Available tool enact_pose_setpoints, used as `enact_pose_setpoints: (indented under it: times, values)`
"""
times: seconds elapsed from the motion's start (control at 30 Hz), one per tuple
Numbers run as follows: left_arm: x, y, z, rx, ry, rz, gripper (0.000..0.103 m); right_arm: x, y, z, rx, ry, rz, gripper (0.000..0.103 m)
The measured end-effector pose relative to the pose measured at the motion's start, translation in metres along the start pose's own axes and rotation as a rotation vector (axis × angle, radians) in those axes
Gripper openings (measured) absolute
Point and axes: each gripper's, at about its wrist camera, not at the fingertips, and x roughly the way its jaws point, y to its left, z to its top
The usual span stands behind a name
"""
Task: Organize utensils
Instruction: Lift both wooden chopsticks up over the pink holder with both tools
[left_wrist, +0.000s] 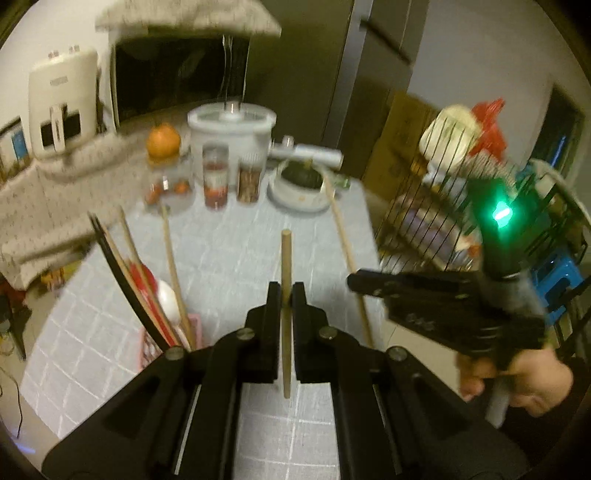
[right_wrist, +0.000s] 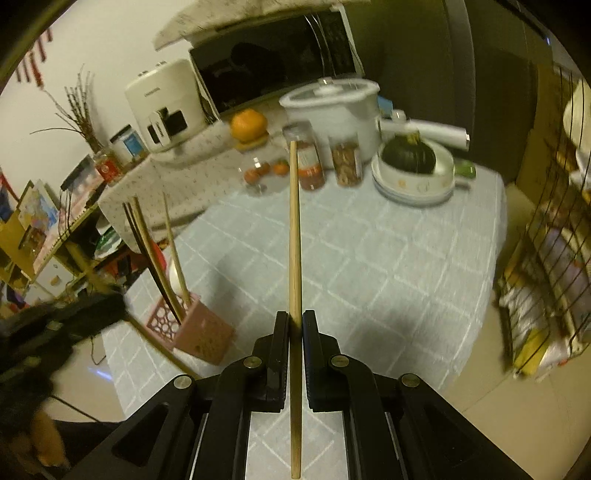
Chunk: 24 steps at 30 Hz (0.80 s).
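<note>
**Two chopsticks in hand, holder waiting below**

Jaws on both grippers are pressed in tight, each pinching one wooden chopstick. The left gripper (left_wrist: 285, 291) grips its chopstick (left_wrist: 286, 258) partway along, a short length standing above the pads and the rest running down between the fingers. The right gripper (right_wrist: 295, 319) holds a longer chopstick (right_wrist: 294, 229) that reaches far out ahead of its pads, toward the jars at the back of the table.

Both are above the grey checked tablecloth (right_wrist: 388, 258). The pink lattice holder (right_wrist: 201, 338) stands near the table's left edge, already carrying dark and wooden chopsticks (right_wrist: 151, 254) and a white spoon whose bowl shows among them. In the left view the holder (left_wrist: 192, 328) sits just left of the left gripper's fingers, mostly hidden by them.

The step in hand looks like carrying these two sticks to the holder. To do it well, I would tip each stick close to upright before lowering, so its bottom end enters the opening cleanly instead of catching the lattice rim. Take one hand at a time — the right gripper's body (left_wrist: 443, 306) is close beside the left, and the long stick could knock the leaning ones. Aim for a gap among them, and let go only once the tip is well down inside.
</note>
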Motion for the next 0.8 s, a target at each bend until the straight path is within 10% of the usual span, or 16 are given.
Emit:
enact_pose_setpoints:
  times: [0.47,0.8]
  values:
    - [-0.092,0.045,0.02,-0.01,-0.339,0.085,0.006,-0.004,0.054,0.023,-0.064,-0.165,0.073,0.007]
    - [-0.05,0.077,0.015,0.017,-0.237,0.194,0.006,0.004,0.092,0.028,-0.091,-0.27,0.14,0.007]
